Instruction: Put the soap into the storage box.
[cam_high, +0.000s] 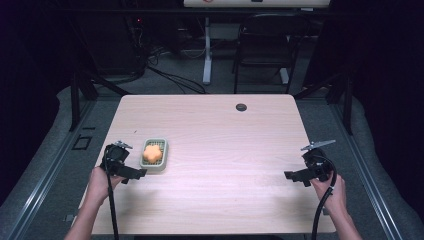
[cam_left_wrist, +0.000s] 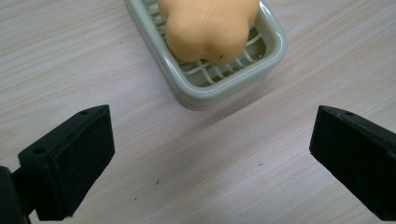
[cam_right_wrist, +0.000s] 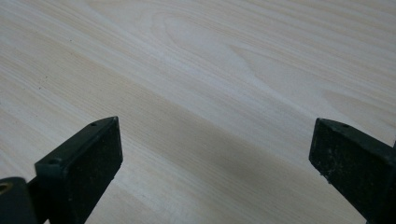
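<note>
Roughly, by count: one pale wood bench (cam_high: 220, 150), one grey-green slatted soap dish (cam_high: 163, 155), one orange lobed soap bar (cam_high: 153, 153) lying in that dish, two hand-held grippers, two hands. Also one small dark round grommet (cam_high: 241, 107) in bench top, far side, right of dish and well apart from it.

Soap dish as landmark: sits on bench toward left edge, nearer front half. Left hand-held gripper (cam_high: 134, 173) just beside dish, at its front-left, held by left hand (cam_high: 100, 182); not touching dish. Jaws spread wide in left gripper view, w/ dish's near corner (cam_left_wrist: 201, 88) ahead of the gap btwn them, bare wood underneath, nothing pinched. Soap bar (cam_left_wrist: 208, 28) fills most of dish, slats visible around it.

Right hand-held gripper (cam_high: 295, 176) far right of dish, near bench's right edge, held by right hand (cam_high: 337, 192); jaws spread wide, nothing btwn them but bare wood grain in right gripper view.

Room: whole middle of bench, from dish across to right hand-held gripper, open. Narrow strip of bench left of dish before left edge. Back half of bench behind dish open apart from grommet. Beyond far edge: one dark chair (cam_high: 265, 45), one white desk leg (cam_high: 207, 50), cables on floor.
</note>
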